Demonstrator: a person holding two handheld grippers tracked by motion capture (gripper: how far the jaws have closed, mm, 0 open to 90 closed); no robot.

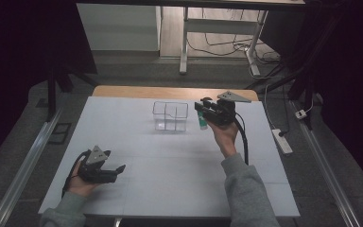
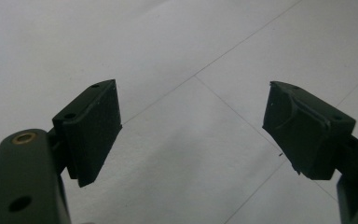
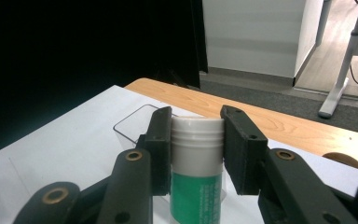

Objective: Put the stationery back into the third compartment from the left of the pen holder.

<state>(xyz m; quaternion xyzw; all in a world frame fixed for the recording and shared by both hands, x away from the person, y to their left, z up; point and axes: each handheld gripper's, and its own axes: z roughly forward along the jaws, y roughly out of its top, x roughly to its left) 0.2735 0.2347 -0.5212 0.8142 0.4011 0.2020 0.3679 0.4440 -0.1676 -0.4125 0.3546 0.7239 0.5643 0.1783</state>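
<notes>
A white-capped tube with a green label (image 3: 196, 172) stands upright between the jaws of my right gripper (image 3: 196, 149), which is shut on its cap end. In the high view the right gripper (image 1: 203, 113) holds the tube (image 1: 202, 122) just right of a clear plastic box (image 1: 170, 116) with a divider, above the white mat. The box's near corner (image 3: 130, 126) shows behind the left jaw in the right gripper view. My left gripper (image 1: 118, 169) rests low at the mat's front left. Its jaws (image 2: 193, 128) stand wide open over bare mat, with nothing between them.
The white mat (image 1: 170, 161) covers most of a wooden table (image 1: 170, 92). A power strip (image 1: 282, 141) lies on the floor to the right. Desk legs and cables (image 1: 227, 47) are beyond the far edge.
</notes>
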